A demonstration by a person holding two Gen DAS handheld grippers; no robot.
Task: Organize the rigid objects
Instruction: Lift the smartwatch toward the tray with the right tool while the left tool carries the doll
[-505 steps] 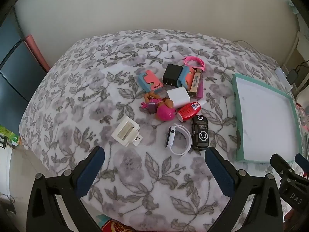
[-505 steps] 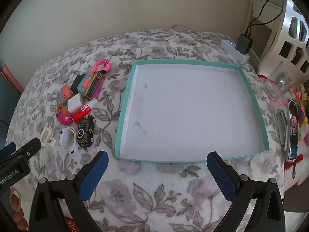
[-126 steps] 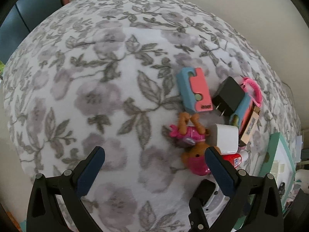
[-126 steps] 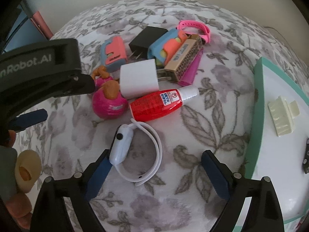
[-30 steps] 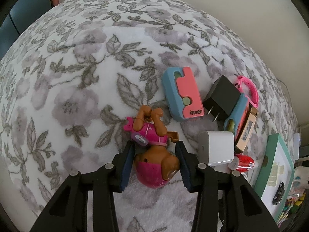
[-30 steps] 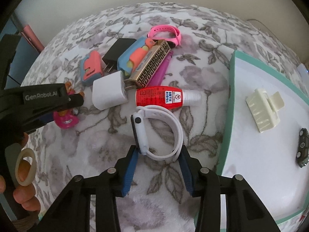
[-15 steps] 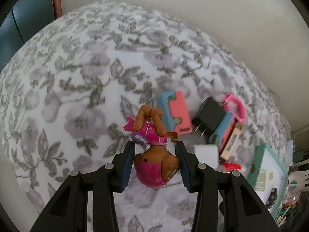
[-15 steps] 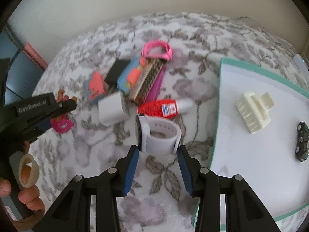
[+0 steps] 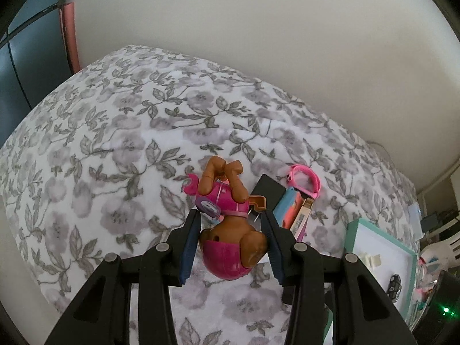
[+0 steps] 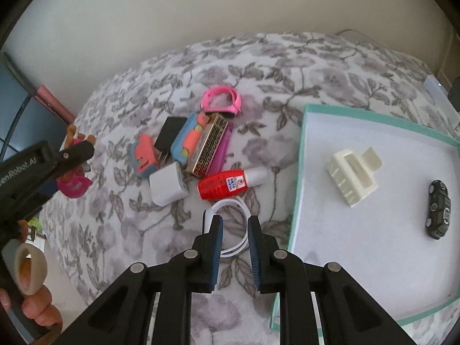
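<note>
My left gripper [image 9: 231, 234] is shut on a pink and brown doll [image 9: 227, 227] and holds it above the floral bedspread; the doll also shows in the right wrist view [image 10: 73, 178]. My right gripper [image 10: 234, 237] is shut on a white smartwatch [image 10: 230, 224], held above the bedspread beside the teal tray [image 10: 299, 172]. The tray holds a cream hair clip [image 10: 353, 175] and a black toy car [image 10: 438, 210]. A pile lies on the bedspread: red bottle [image 10: 227, 184], white charger [image 10: 166, 184], black charger [image 10: 169, 133], harmonica [image 10: 210, 146], pink band [image 10: 221, 100].
A blue and coral case [image 10: 143, 155] and a blue and orange piece [image 10: 187, 139] lie in the pile. The wall runs behind the bed. A dark cabinet [image 9: 26, 66] stands at the left. The tray also shows in the left wrist view [image 9: 379, 258], at the right.
Both grippers have lifted: the left has raised the doll off the bedspread, the right has raised the smartwatch. The right jaws have squeezed the watch band narrower.
</note>
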